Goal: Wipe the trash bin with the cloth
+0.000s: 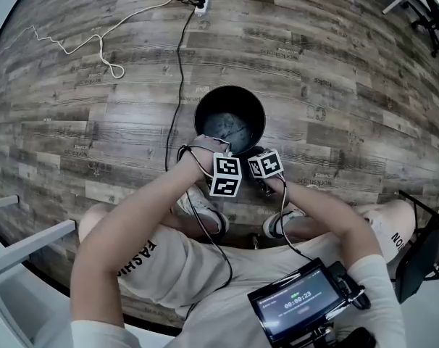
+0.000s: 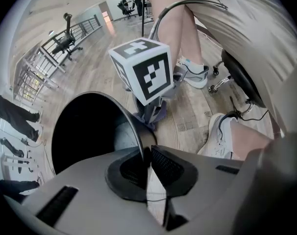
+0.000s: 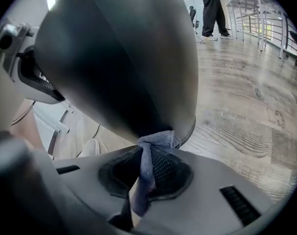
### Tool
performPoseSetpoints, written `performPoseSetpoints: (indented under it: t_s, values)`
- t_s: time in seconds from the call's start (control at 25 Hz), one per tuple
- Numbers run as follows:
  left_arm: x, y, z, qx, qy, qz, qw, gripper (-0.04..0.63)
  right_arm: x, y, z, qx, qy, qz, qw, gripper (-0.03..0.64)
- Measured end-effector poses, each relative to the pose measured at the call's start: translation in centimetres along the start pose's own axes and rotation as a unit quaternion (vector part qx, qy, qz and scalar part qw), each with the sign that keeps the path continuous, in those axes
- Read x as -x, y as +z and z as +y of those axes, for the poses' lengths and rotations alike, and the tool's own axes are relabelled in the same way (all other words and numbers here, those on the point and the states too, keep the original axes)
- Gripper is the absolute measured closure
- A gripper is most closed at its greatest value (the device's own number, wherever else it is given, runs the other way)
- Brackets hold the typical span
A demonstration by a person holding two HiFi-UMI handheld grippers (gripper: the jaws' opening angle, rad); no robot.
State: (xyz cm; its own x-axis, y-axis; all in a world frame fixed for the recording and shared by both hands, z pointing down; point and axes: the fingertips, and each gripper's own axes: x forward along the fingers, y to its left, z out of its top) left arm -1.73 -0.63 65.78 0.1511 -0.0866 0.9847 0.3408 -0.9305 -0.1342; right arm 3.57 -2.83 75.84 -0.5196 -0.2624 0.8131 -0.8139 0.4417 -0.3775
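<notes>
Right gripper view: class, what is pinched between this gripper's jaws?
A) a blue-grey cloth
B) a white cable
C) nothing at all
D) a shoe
A: the right gripper has its jaws closed on a blue-grey cloth, whose bunched end lies against the outside of the dark bin.

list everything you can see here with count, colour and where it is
trash bin: 1, black, on the floor in front of the feet
cloth: 1, blue-grey, against the bin's outer wall
floor: 1, grey-brown wood, under everything
cable: 1, black, on the floor beyond the bin
cord: 1, white, floor, far left
power strip: 1, white, at the cable's far end
shoes: 2, white, near the bin
left gripper: 1, grey, shut on the bin's rim
right gripper: 1, grey, shut on the cloth
</notes>
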Motion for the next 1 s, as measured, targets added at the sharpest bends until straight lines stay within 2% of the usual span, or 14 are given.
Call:
performPoseSetpoints:
  t_s: [0.24, 0.4, 0.56, 0.68, 0.8, 0.92, 1.0]
  values:
    - [0.0, 0.1, 0.1, -0.003, -0.001, -0.005, 1.0000, 0.561, -3.2, -1.8, -1.2, 0.030, -0.002, 0.015, 0.999, 0.583]
    - [0.0, 0.0, 0.1, -0.003, 0.001, -0.006, 1.0000, 0.561, -5.3, -2.9, -2.2, 0.022, -0.016, 0.032, 0.999, 0.583]
    - [0.0, -0.1, 0.1, 0.014, -0.007, -0.006, 0.9999, 0.563, -6.1, -3.0, -2.4, 0.020, -0.020, 0.029, 0.999, 0.583]
    - [0.0, -0.1, 0.2, 0.018, -0.005, -0.003, 0.9998, 0.563, -5.6, -2.8, -2.2, 0.011, -0.020, 0.028, 0.999, 0.583]
    - [0.0, -0.1, 0.3, 0.022, 0.014, 0.000, 0.9997, 0.561, -4.0, -2.5, -1.4, 0.010, -0.009, 0.029, 0.999, 0.583]
    - [0.2, 0.2, 0.1, 0.031, 0.024, -0.018, 0.9991, 0.551, -1.8, -2.2, -0.5, 0.003, 0.003, 0.023, 1.000, 0.583]
    - [0.4, 0.2, -0.4, 0.032, 0.009, -0.030, 0.9990, 0.502, -0.1, -1.9, 0.2, -0.001, 0.009, 0.020, 1.000, 0.583]
